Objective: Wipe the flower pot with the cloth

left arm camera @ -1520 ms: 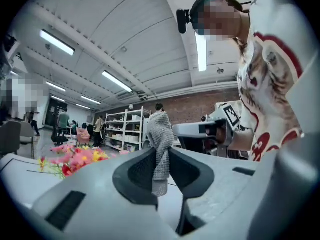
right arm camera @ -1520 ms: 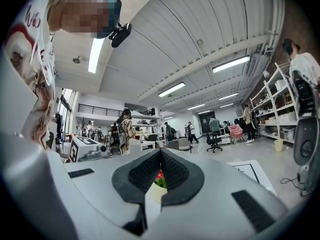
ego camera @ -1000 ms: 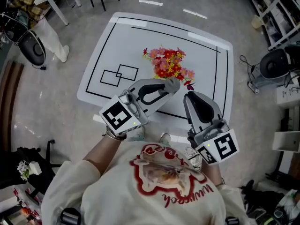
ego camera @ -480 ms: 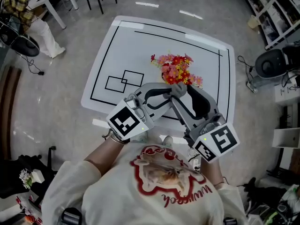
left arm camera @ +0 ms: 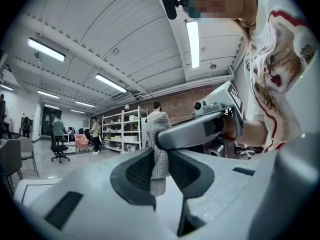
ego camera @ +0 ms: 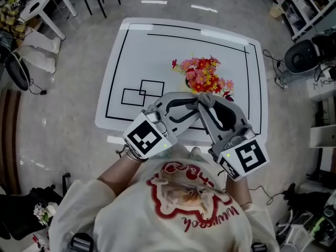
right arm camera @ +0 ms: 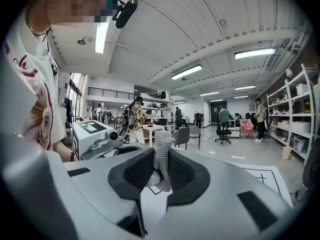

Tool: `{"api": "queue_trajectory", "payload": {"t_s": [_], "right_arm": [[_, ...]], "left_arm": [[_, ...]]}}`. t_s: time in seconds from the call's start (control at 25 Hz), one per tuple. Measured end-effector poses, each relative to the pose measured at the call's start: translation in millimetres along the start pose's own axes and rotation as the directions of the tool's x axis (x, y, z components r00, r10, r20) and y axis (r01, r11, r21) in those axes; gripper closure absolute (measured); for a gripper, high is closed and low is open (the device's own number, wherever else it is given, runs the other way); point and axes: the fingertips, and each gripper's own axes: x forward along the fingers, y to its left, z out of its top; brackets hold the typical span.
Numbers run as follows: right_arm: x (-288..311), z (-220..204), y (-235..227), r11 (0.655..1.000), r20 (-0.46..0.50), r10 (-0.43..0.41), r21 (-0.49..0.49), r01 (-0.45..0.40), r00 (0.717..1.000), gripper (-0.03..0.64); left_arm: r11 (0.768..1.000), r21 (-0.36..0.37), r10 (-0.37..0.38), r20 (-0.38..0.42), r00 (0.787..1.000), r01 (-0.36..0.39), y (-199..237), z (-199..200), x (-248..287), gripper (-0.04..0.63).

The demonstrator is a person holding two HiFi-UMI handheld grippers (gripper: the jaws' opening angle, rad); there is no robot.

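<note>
- Since a second ago the right gripper had swung in to meet the left gripper; both were clamped on the grey cloth.
- The flower pot stood just beyond them on the white table.
- Room: shelves, chairs.

The head view looks steeply down from above the person onto the white bench. Each gripper view sits low and close behind its own jaws, facing roughly level across the room. All three views share the grey cloth.
</note>
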Motion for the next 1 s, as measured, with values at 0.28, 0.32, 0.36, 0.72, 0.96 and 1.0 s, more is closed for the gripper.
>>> {"api": "queue_trajectory", "payload": {"t_s": [0.28, 0.32, 0.36, 0.72, 0.96, 1.0], "right_arm": [[-22, 24, -27, 0.990, 0.121, -0.140, 0.029, 0.137, 0.983, 0.566], [-27, 28, -36, 0.985, 0.136, -0.172, 0.022, 0.170, 0.976, 0.566], [-31, 31, -44, 0.981, 0.142, -0.192, 0.014, 0.192, 0.971, 0.566], [-30, 40, -90, 0.981, 0.157, -0.190, -0.013, 0.194, 0.969, 0.566], [-7, 46, -148, 0.989, 0.139, -0.138, -0.025, 0.143, 0.981, 0.566], [0, 45, -157, 0.991, 0.129, -0.125, -0.038, 0.131, 0.984, 0.565]], "left_arm": [[0.998, -0.015, -0.056, 0.097, 0.994, 0.058, 1, 12, -9, 0.532], [0.999, -0.017, -0.042, 0.092, 0.995, 0.044, 4, 10, -11, 0.532], [0.999, -0.024, -0.024, 0.090, 0.996, 0.026, 9, 9, -13, 0.532], [0.991, -0.058, 0.127, 0.115, 0.985, -0.121, 59, 21, -14, 0.532], [0.962, -0.093, 0.265, 0.068, 0.962, -0.258, 100, 11, -18, 0.534], [0.951, -0.099, 0.298, 0.060, 0.953, -0.291, 109, 8, -21, 0.534]]}}
